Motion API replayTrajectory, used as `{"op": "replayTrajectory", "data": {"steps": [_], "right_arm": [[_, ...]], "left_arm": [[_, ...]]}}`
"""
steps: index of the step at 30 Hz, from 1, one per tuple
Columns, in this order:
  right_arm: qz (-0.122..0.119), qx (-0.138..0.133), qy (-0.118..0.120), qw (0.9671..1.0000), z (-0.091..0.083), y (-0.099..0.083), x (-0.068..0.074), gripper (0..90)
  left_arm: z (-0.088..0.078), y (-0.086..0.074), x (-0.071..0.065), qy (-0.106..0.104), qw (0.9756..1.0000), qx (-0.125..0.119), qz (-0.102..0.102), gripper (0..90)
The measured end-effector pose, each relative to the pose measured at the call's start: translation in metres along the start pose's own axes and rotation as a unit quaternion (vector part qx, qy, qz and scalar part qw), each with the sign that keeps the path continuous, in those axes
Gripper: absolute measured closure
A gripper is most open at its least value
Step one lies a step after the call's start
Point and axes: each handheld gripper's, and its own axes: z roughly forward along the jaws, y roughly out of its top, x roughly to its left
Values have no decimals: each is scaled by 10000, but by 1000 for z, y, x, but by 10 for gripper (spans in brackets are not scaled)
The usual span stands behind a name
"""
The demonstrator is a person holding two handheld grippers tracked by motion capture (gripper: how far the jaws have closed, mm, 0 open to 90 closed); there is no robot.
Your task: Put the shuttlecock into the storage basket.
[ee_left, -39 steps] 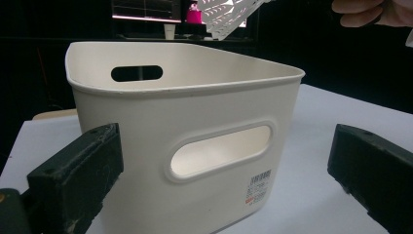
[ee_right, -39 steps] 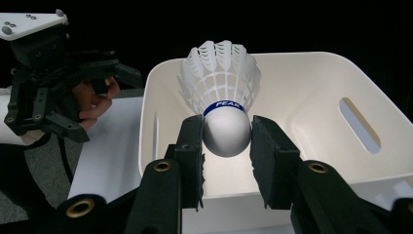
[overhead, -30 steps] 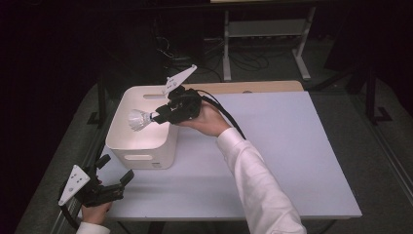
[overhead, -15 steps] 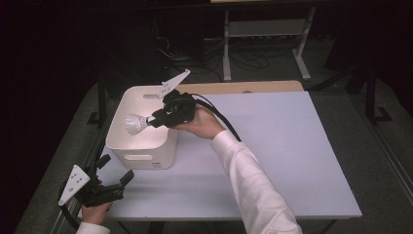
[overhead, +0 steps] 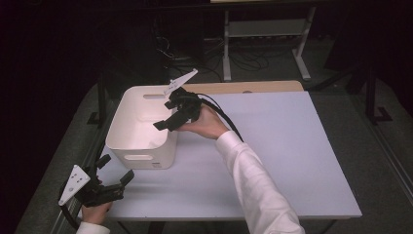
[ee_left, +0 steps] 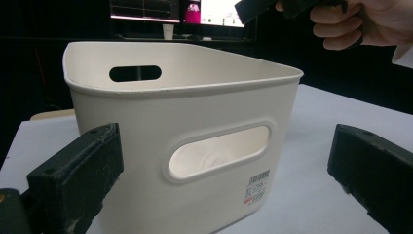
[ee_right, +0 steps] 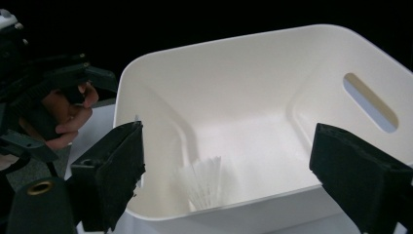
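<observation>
1. Since the earlier frame, our right tongs [overhead: 163,125] have just been opening; nothing sits between the jaws now, and the shuttlecock [ee_right: 207,181] they carried lies inside the white bin [overhead: 127,141].
2. We judge the drop done; the right hand [overhead: 207,122] hovers above the bin's rim.
3. Our left tongs [overhead: 117,175] rest released at the table's [overhead: 302,161] near left corner, facing the bin, as earlier.
</observation>
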Motion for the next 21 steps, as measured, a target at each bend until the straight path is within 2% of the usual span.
{"op": "replayTrajectory", "data": {"steps": [2,4,21], "right_arm": [[32,-32,-94,9999,-5,-1,-1,17],[116,-89,-129,9998,-11,-2,-2,0],[72,-398,-304,9987,-44,-18,-7,0]], "left_arm": [[0,0,0,0,10000,-2,3,0],[0,0,0,2,10000,-8,0,0],[1,-1,0,17,10000,-6,-14,0]]}}
